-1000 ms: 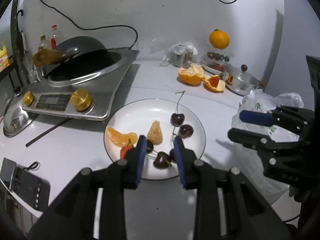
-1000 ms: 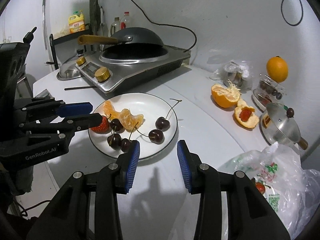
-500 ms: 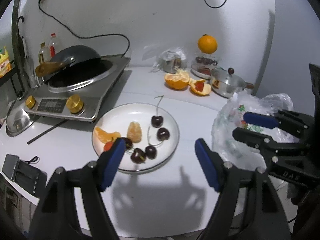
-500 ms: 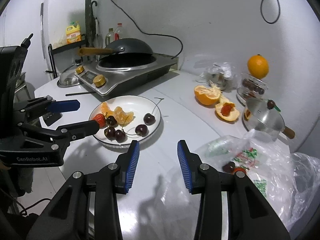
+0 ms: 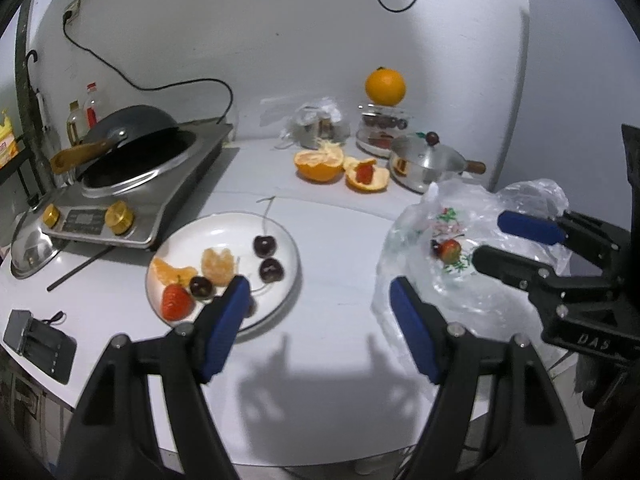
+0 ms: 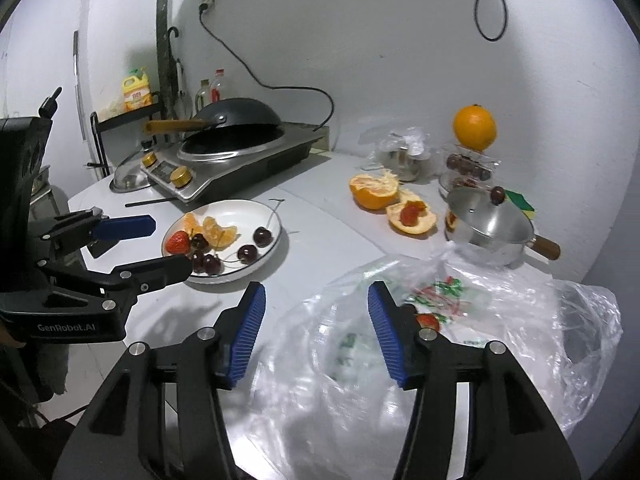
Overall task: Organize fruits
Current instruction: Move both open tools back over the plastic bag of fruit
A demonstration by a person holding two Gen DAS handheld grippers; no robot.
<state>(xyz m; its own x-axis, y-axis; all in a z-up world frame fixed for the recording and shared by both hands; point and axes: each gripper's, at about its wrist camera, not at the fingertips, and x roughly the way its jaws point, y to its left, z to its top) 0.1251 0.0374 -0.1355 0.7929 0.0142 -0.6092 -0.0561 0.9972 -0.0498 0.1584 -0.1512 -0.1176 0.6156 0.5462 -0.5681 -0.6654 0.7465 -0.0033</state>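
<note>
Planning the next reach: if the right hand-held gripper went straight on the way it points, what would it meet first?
Most likely the clear plastic bag. The right hand-held gripper is open and empty, its jaws having just been opening, with crumpled film directly ahead. A strawberry lies inside, slightly right; depth is unclear.

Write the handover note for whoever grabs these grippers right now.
Left gripper: open, empty, above the bare table between plate and bag.
Right gripper: jaws have just been opening, nothing between them, over the plastic bag.
Plate holds a strawberry, orange segments and cherries.
Done: part of the fruit plated.
Left: another strawberry in the bag; likely next for the plate.
</note>
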